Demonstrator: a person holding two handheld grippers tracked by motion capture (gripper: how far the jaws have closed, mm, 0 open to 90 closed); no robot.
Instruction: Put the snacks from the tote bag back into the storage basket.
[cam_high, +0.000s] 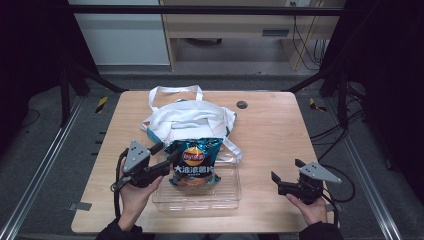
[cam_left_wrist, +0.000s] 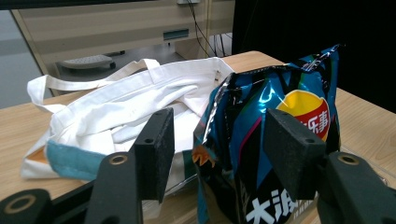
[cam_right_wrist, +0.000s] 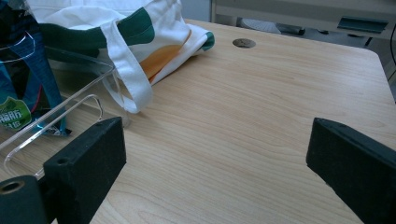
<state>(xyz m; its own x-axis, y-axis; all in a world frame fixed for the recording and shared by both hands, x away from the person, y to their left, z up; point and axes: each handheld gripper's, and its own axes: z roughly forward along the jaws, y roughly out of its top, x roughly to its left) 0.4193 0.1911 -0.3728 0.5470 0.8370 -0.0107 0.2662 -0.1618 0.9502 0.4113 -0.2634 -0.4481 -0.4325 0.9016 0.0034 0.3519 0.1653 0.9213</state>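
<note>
Your left tool (cam_high: 167, 152) stands open around the chip bag (cam_high: 194, 161), seemingly not pinching it. The bag sits in the clear tray (cam_high: 225, 197), beside the tote (cam_high: 187, 117). Right tool (cam_high: 285, 182) waits open. Next: draw the left clear.

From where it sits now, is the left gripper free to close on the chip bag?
Probably yes. The left gripper is open, with the upper edge of the chip bag already between its jaws and nothing else in the gap. The bag leans in the clear tray, with the tote behind it.
</note>
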